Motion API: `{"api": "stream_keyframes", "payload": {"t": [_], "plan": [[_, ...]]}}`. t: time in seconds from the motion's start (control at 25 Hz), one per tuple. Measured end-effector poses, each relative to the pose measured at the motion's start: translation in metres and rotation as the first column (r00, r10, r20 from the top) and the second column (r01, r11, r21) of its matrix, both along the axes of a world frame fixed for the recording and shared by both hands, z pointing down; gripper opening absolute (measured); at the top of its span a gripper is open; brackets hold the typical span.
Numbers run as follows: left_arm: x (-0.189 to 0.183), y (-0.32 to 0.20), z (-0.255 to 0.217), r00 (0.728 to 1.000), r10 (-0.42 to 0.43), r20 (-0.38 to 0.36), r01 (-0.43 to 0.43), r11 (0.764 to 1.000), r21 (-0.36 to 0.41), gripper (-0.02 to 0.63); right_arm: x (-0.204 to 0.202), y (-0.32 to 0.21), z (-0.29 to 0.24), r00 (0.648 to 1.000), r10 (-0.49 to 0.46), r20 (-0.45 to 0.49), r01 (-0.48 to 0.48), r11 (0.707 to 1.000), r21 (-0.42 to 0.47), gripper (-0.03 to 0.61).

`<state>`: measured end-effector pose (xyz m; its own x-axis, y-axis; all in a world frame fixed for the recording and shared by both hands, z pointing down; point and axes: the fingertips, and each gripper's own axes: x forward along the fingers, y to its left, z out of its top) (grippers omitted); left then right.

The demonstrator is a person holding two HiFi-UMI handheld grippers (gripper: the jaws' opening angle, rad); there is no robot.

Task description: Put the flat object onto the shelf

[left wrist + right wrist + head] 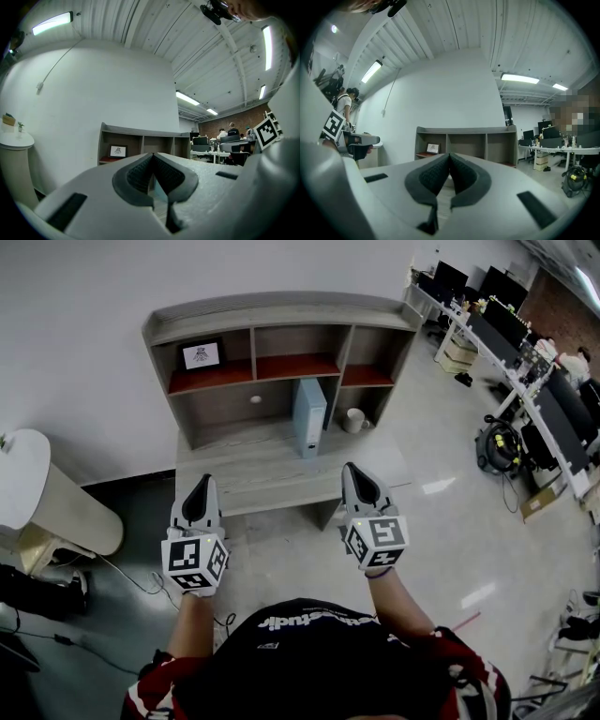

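Both grippers are held level before the shelf unit. The left gripper is observed pressed together, with nothing between its jaws. The right gripper is likewise closed and empty. The flat blue object is found standing upright on the bench, beneath the middle shelf board. A framed picture is noted in the upper left compartment.
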<state>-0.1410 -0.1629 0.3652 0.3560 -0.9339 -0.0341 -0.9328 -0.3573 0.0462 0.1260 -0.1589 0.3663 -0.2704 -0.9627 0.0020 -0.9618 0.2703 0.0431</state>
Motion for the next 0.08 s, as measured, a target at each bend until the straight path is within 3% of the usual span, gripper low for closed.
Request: {"api": "stream_keyframes", "payload": {"t": [0.08], "plan": [[0.001, 0.001, 0.0, 1.0, 0.001, 0.0, -0.001, 1.0, 0.0, 0.006, 0.0012, 0.0011, -0.0001, 1.0, 0.002, 0.0, -0.002, 1.0, 0.001, 0.003]]}}
